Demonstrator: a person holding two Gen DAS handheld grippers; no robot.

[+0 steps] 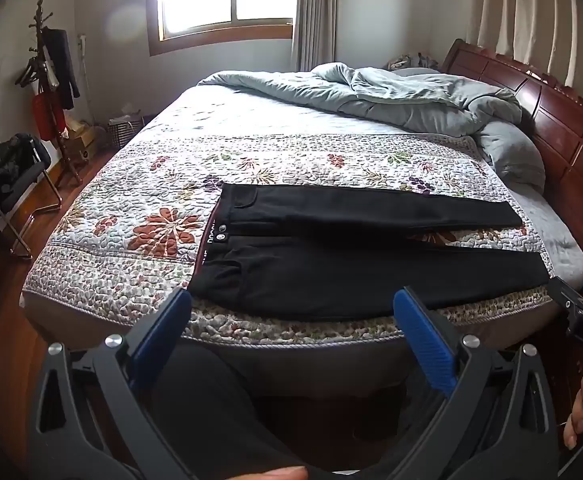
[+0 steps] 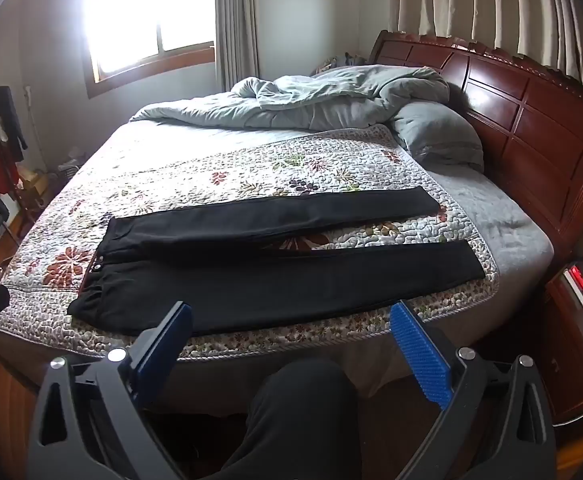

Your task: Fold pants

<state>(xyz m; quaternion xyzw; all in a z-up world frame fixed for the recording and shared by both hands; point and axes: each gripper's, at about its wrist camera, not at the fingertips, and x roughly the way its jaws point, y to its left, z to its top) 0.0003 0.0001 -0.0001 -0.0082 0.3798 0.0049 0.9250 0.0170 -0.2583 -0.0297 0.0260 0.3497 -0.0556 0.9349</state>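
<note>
A wide bed carries a flowered quilt, and on its near part the black pants lie flat, long axis running left to right, waistband left, cuffs right, the legs slightly spread. Both tools hover apart from the cloth at the near edge, tilted downward. The left gripper faces the waist end, released and empty; the right gripper sits nearer the cuffs, likewise spread wide, holding nothing.
</note>
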